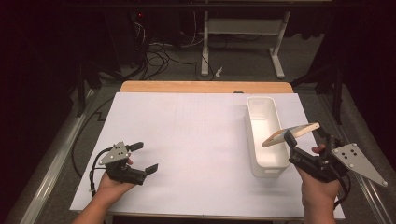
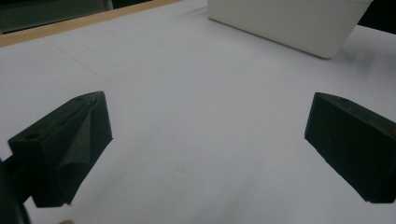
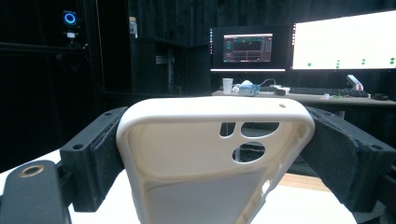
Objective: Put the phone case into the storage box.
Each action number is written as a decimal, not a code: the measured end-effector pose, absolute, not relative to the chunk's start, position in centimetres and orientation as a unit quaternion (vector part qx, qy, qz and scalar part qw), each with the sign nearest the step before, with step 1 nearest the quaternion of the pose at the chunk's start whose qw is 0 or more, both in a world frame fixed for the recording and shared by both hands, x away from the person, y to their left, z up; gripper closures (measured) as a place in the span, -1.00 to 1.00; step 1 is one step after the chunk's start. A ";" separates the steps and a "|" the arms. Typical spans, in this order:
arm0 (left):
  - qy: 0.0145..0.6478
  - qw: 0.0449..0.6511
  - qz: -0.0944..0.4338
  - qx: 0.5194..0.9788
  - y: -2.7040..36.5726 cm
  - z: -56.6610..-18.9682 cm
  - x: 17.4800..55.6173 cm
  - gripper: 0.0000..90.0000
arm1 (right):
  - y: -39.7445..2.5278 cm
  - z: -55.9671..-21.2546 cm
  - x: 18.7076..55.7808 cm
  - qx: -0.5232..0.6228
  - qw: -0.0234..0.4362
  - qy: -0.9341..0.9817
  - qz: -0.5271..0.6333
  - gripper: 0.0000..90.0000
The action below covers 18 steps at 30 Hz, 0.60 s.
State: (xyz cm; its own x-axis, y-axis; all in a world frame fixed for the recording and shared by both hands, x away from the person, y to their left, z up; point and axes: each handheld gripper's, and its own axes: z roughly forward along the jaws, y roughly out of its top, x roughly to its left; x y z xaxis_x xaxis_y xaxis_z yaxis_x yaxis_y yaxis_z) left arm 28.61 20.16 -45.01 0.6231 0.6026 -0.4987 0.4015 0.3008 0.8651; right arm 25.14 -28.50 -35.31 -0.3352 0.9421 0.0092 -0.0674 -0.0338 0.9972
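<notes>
Here the cream phone case (image 3: 210, 154) shows three camera cutouts, inner side up.

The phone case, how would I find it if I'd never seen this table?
Look at the white sheet on the table, then go to the long white bin on its right side. Just over the bin's near end, the right gripper pinches a flat cream phone case between its jaws. It has camera holes cut near one end, and nothing else is held up.
</notes>
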 end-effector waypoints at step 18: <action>0.430 0.681 0.071 0.588 20.1 -45.2 28.7 -0.96 | -26.9 -34.5 27.6 0.404 0.430 0.554 0.587 -0.72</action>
